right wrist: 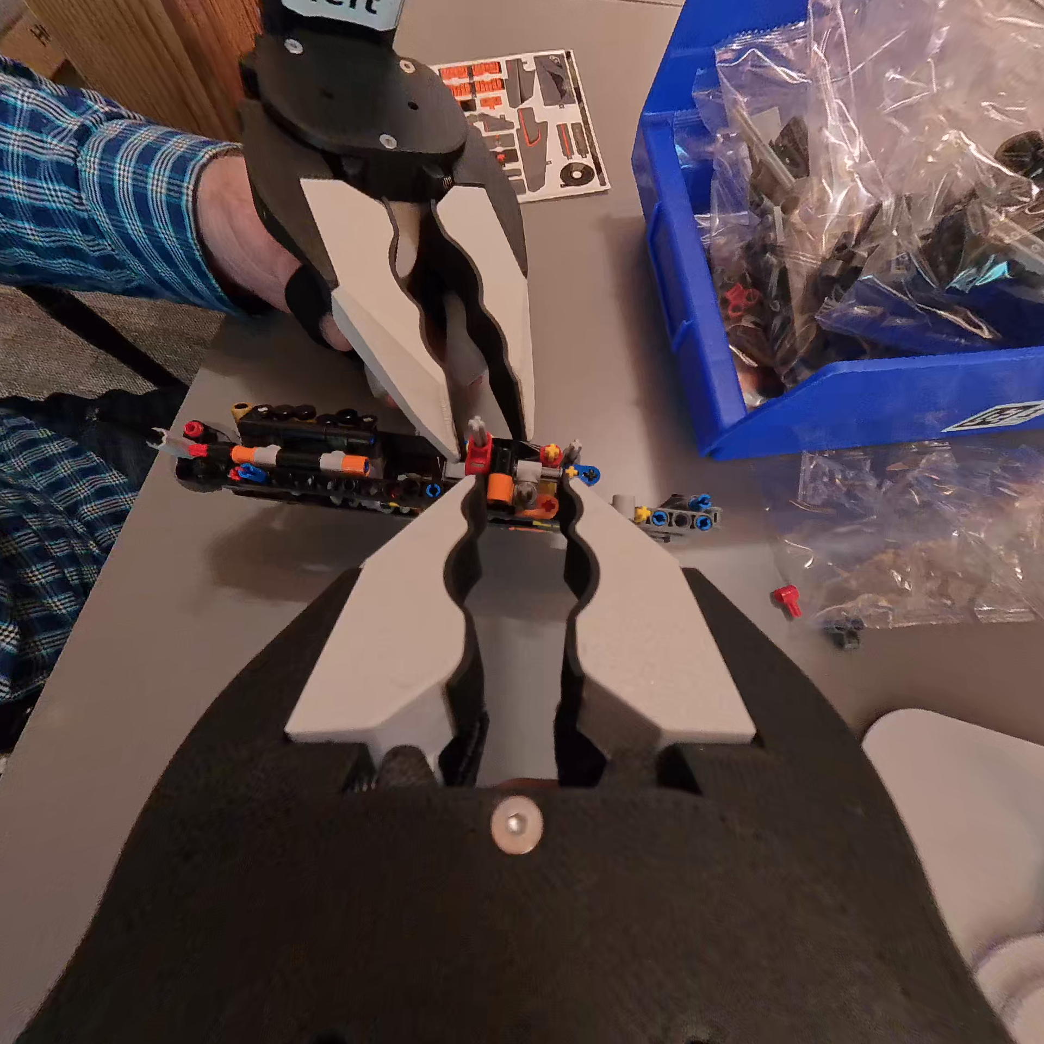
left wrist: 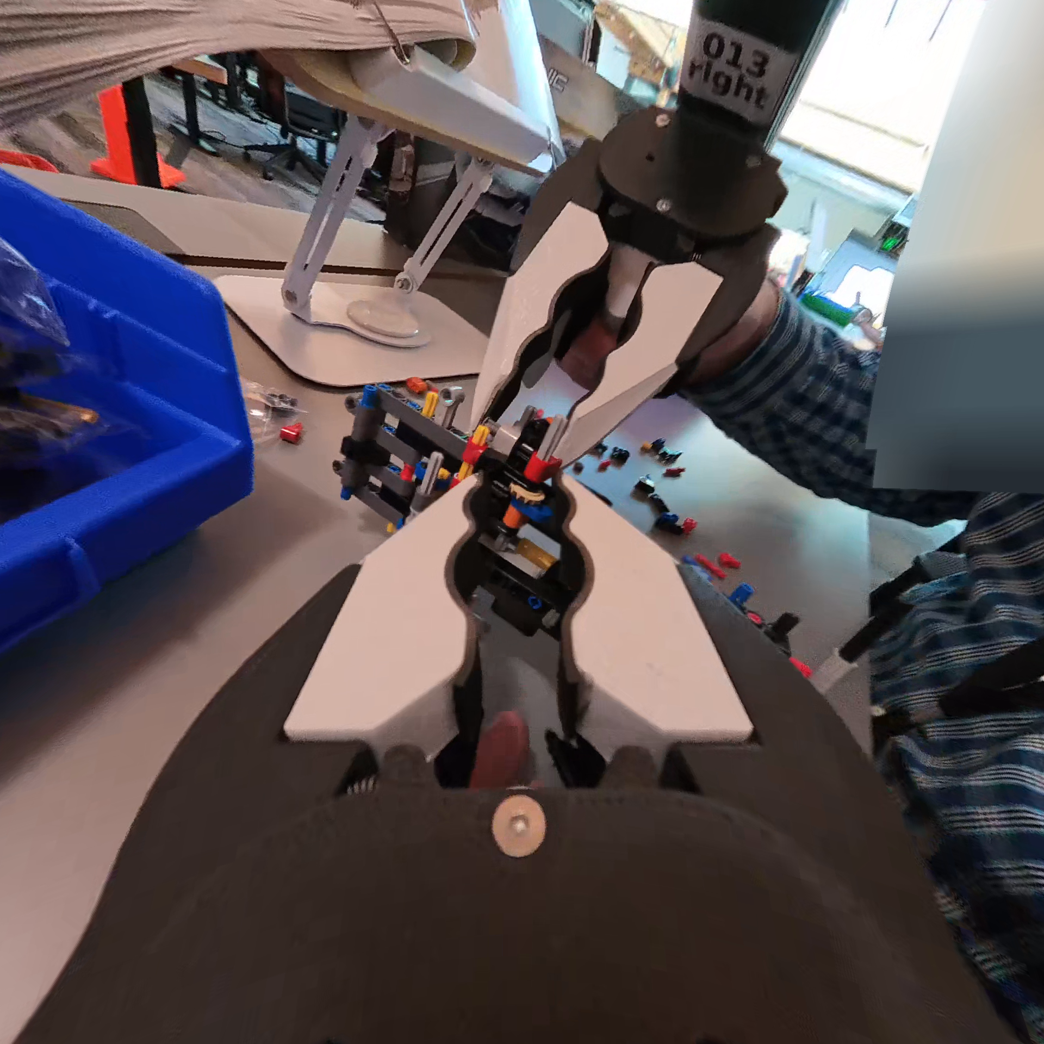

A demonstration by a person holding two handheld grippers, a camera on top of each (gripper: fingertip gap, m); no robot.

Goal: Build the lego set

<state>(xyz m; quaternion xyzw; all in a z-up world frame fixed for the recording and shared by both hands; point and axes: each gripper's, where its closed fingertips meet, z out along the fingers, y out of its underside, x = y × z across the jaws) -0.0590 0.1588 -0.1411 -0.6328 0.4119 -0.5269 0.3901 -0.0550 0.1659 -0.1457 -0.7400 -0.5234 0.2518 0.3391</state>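
The long model [right wrist: 316, 457], held off the table [right wrist: 169, 621], runs crosswise before the right gripper [right wrist: 517, 486]; both it and the left gripper [left wrist: 517, 480] are clamped on the same end.

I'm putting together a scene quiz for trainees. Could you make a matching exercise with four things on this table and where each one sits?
Things:
1. clear plastic bags of parts
2. printed sticker sheet
3. loose red connector piece
4. long black lego assembly

Places:
A. flat on the grey table, beyond the left gripper
B. alone on the table in front of the blue plastic bin
C. between both grippers' tips
D. inside the blue bin

Pairs: 1-D, 2-A, 3-B, 4-C
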